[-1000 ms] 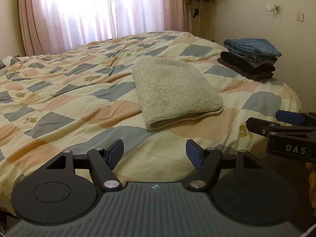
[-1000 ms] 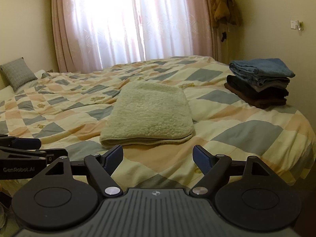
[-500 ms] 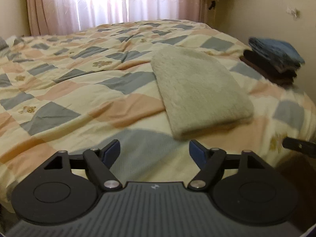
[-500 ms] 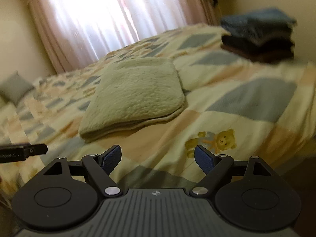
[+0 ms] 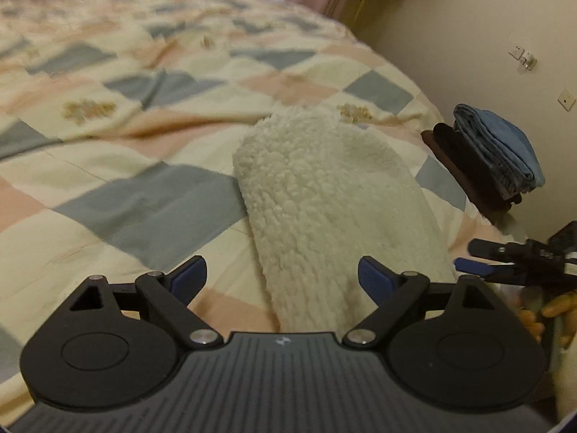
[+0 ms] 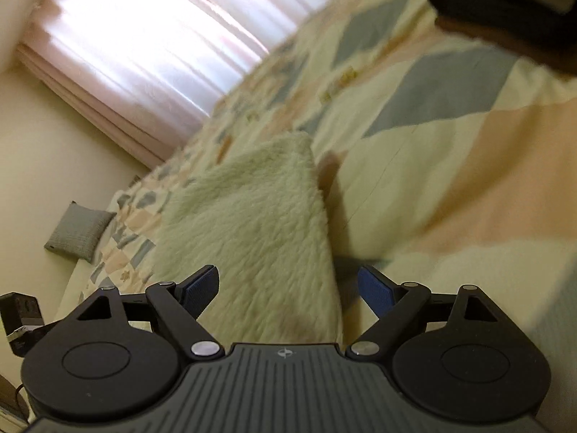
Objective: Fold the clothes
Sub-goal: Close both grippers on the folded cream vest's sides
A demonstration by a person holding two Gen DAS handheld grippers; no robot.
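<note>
Fleece (image 5: 335,195) lies just ahead of both spread tongs (image 5: 283,279).

Black tongs (image 5: 282,278), blue pads (image 5: 371,279)

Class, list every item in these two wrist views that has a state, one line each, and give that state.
Fleece garment: folded, flat on the bed.
Stack of clothes: folded, piled at the bed's edge.
Left claw: open, empty, at the fleece's near end.
Right claw: open, empty, over the fleece's edge.
Curtains: drawn.
</note>
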